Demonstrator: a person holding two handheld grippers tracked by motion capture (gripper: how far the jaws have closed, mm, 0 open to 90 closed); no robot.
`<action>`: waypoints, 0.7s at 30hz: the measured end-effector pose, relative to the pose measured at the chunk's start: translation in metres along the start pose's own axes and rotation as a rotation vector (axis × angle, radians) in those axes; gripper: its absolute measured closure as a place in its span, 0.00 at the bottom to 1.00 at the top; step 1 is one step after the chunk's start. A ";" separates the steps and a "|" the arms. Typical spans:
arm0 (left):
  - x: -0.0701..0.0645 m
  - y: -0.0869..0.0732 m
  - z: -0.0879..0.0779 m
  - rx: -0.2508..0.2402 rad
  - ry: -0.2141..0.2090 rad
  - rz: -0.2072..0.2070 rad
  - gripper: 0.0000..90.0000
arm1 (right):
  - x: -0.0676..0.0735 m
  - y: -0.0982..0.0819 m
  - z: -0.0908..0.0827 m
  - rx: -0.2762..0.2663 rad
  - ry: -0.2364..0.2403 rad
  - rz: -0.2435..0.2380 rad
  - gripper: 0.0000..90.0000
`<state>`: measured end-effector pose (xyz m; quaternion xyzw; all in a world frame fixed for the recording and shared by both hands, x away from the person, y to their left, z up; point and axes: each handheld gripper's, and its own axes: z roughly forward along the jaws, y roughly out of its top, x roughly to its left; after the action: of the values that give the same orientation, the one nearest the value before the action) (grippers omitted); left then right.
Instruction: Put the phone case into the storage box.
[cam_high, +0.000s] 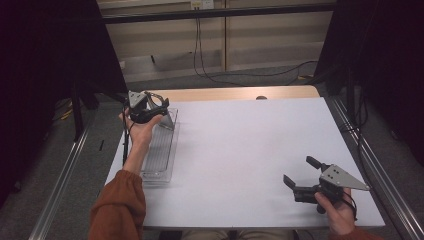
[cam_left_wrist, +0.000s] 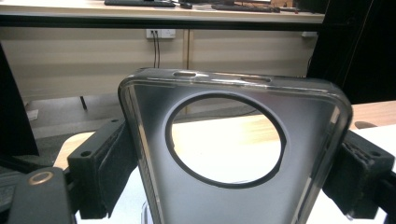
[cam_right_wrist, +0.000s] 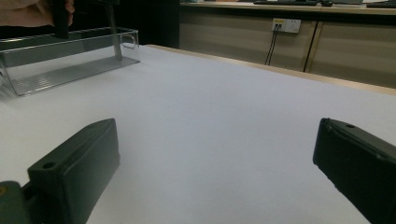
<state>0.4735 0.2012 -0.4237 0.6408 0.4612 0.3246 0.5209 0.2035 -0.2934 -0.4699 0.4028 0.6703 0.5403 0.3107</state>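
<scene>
White bench (cam_high: 240, 150), left gripper (cam_high: 150, 111) clamped on phone case (cam_left_wrist: 224, 154) over clear tray (cam_high: 161, 150), right gripper (cam_high: 305, 177) spread wide.

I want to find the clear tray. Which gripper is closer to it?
Left. The left gripper hangs right over the tray's far end, shut on a phone case. The right gripper is far across the table, jaws open.
</scene>
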 end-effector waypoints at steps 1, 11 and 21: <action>0.000 0.000 0.000 0.006 0.008 0.000 0.15 | 0.000 0.000 0.000 0.001 0.000 0.001 0.00; -0.001 0.000 0.008 -0.014 0.001 -0.004 0.14 | 0.000 0.000 0.000 0.002 0.003 0.001 0.00; 0.000 0.001 0.016 -0.022 0.030 -0.015 0.12 | 0.000 0.000 0.000 0.000 0.002 0.002 0.00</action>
<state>0.4883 0.1951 -0.4272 0.6266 0.4703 0.3353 0.5232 0.2032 -0.2935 -0.4700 0.4030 0.6701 0.5410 0.3095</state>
